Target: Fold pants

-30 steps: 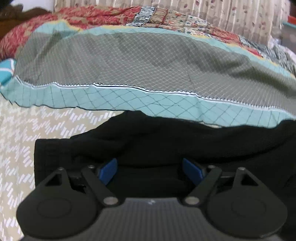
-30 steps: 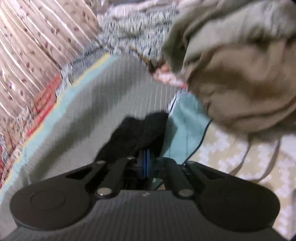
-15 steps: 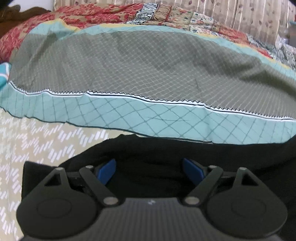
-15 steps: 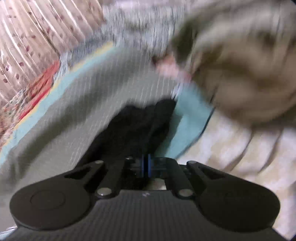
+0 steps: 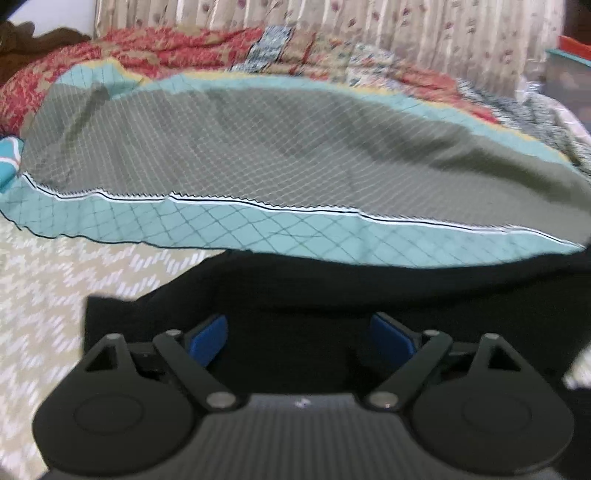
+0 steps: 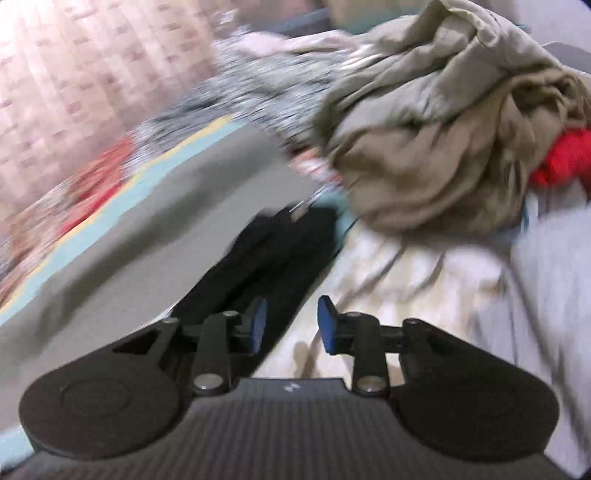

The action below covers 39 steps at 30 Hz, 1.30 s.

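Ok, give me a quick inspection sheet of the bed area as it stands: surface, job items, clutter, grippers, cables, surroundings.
Surface: cream patterned bedsheet; grey-and-teal quilt lies across it.
Job's things: black pants lie partly on the sheet, partly at the quilt's edge; they show as a long strip in the right wrist view.
Clutter: crumpled beige garment with red fabric beside it.
Grippers: left gripper wide, opening, over the pants, nothing pinched; right gripper opening, nothing between its pads.
Cables: nothing seen.
Surroundings: floral curtain behind; red patterned bedding.
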Motion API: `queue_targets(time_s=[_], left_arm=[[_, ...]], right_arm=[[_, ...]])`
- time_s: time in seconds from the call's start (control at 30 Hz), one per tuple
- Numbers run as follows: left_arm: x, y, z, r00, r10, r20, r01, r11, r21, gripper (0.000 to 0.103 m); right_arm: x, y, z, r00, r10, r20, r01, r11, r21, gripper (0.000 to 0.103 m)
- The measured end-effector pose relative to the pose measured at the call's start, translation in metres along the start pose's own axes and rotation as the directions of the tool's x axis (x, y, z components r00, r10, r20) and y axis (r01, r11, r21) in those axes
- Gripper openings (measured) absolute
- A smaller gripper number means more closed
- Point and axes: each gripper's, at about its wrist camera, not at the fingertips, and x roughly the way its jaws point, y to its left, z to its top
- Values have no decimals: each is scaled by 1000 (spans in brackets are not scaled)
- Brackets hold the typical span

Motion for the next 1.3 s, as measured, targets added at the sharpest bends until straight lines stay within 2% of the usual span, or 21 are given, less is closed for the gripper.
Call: queue_targets(time_s=[0.07, 0.17, 0.3, 0.37, 0.47, 0.5, 0.67, 0.8, 0.9, 1.07, 1.1, 1.13, 1.17, 1.2, 1.23, 1.3], left_arm=[[-25, 3, -12, 1000, -14, 7, 14, 1000, 20, 88], [-64, 16, -32, 1000, -8, 2, 8, 1000, 30, 88], [-109, 46, -63, 999, 43, -34, -44, 999, -12, 89], [-127, 65, -80, 996, 68, -65, -73, 994, -78, 89], [-150, 90, -108, 993, 39, -114, -65, 971, -229, 90], [-157, 97, -119, 992, 22, -122, -56, 958, -281, 90], [-172, 113, -159, 991, -62, -119, 4, 900, -436, 93], [-169, 114, -174, 983, -154, -100, 80, 849, -522, 96], [-164, 112, -174, 970, -228, -83, 143, 815, -562, 96], [-152, 99, -160, 962, -259, -80, 174, 817, -549, 96], [-149, 98, -157, 962, -260, -80, 175, 816, -551, 93], [-144, 97, -155, 962, -258, -85, 170, 816, -553, 81], [-139, 96, -152, 962, -256, -98, 161, 817, -554, 50], [-131, 94, -150, 954, -269, -128, 155, 815, -558, 34], [-125, 94, -150, 947, -283, -150, 151, 808, -569, 15], [-123, 98, -154, 941, -304, -151, 156, 782, -603, 11]], right_arm=[[-32, 0, -26, 999, 42, -2, -42, 997, -58, 35], [-85, -7, -66, 998, 61, 8, -59, 989, -135, 39], [-142, -19, -110, 996, 86, -27, -90, 975, -205, 41], [-164, -20, -129, 995, 91, -44, -99, 971, -218, 45], [-186, -20, -152, 992, 110, -58, -119, 971, -208, 54], [-187, -23, -157, 990, 117, -79, -130, 975, -182, 57], [-187, -18, -183, 970, 136, -199, -164, 978, -130, 58], [-180, -7, -202, 949, 156, -274, -187, 978, -90, 58], [-178, 4, -214, 936, 185, -298, -215, 974, -69, 58], [-160, 13, -218, 930, 200, -307, -203, 979, 22, 60], [-157, 12, -218, 931, 201, -304, -196, 979, 46, 59], [-154, 11, -218, 933, 191, -304, -181, 982, 58, 48], [-152, 13, -217, 939, 166, -302, -158, 986, 50, 38], [-152, 13, -216, 942, 141, -305, -141, 990, 21, 28], [-153, 15, -213, 944, 135, -302, -141, 990, 2, 27], [-163, 19, -203, 962, 106, -253, -128, 989, -71, 26]])
